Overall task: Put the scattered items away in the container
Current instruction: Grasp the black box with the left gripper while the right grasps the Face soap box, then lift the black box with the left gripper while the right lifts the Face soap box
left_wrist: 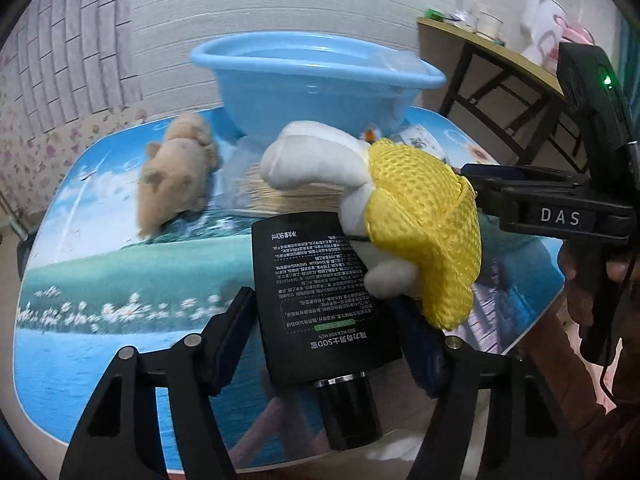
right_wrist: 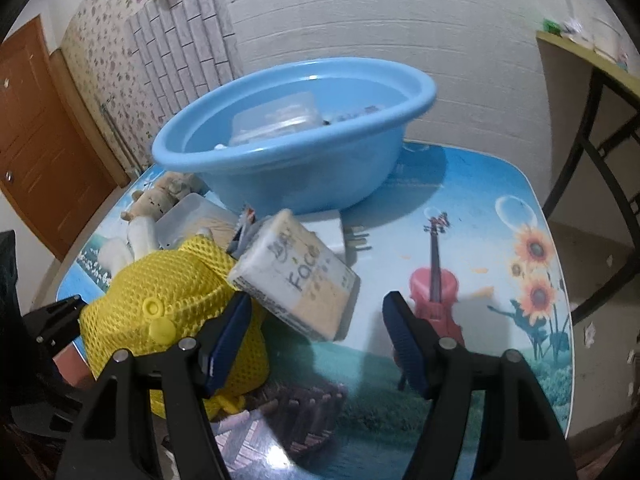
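A black lotion tube (left_wrist: 320,300) lies on the picture-printed table (left_wrist: 120,272) with its cap toward me. My left gripper (left_wrist: 328,320) straddles it, open, and a thin strip of table shows beside the left pad. A white plush toy in a yellow mesh wrap (left_wrist: 420,220) lies over the tube's far end. My right gripper (right_wrist: 316,300) is open just in front of a tilted tissue pack (right_wrist: 296,276), with the yellow mesh against its left finger. The blue basin (right_wrist: 296,168) stands behind and holds a clear box (right_wrist: 276,116).
A tan plush (left_wrist: 176,184) and a clear box of wooden sticks (left_wrist: 280,196) lie left of the basin. A white plug (right_wrist: 332,228) sits behind the tissue pack. A side table (left_wrist: 480,44) with cups stands at the right and a brown door (right_wrist: 40,140) at the left.
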`<control>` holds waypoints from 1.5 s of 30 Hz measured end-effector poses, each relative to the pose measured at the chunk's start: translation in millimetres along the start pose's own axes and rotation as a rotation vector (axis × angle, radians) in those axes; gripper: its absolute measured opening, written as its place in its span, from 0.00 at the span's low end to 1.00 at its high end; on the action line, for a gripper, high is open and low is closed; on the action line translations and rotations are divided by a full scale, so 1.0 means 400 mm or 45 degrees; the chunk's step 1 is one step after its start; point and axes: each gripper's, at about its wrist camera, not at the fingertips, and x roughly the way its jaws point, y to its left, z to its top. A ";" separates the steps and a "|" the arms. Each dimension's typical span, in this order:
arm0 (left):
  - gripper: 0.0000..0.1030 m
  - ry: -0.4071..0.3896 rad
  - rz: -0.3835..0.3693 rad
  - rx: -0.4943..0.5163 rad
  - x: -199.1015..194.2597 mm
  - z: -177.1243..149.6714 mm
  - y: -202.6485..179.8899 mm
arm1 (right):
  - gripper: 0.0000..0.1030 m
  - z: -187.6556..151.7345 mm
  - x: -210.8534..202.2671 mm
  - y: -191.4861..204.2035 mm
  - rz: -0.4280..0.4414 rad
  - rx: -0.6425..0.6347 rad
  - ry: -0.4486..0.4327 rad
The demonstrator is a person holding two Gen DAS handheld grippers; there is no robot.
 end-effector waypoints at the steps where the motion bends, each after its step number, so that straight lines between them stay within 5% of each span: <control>1: 0.66 0.000 0.008 -0.003 -0.003 -0.003 0.008 | 0.67 0.002 0.007 0.004 0.004 -0.006 0.004; 5: 0.65 -0.006 0.057 -0.048 -0.018 -0.012 0.047 | 0.68 0.011 0.029 0.015 0.024 -0.006 0.016; 6: 0.65 -0.007 0.070 -0.061 -0.022 -0.015 0.058 | 0.57 0.014 0.031 0.012 0.044 0.010 0.029; 12: 0.64 -0.019 0.137 -0.119 -0.038 -0.024 0.115 | 0.33 0.012 -0.008 0.011 0.060 -0.003 -0.004; 22: 0.63 -0.050 0.203 -0.185 -0.059 -0.032 0.182 | 0.29 -0.029 -0.083 -0.068 0.086 0.119 -0.040; 30: 0.63 -0.039 0.227 -0.183 -0.046 -0.033 0.189 | 0.36 -0.046 -0.074 -0.101 0.000 0.160 -0.031; 33: 0.63 -0.035 0.223 -0.185 -0.039 -0.033 0.191 | 0.55 -0.045 -0.061 -0.082 -0.037 0.105 -0.017; 38: 0.64 -0.041 0.236 -0.177 -0.034 -0.029 0.192 | 0.68 -0.050 -0.042 -0.075 -0.056 0.068 -0.006; 45: 0.63 -0.058 0.231 -0.160 -0.026 -0.024 0.196 | 0.69 -0.032 0.003 -0.092 -0.071 0.043 0.012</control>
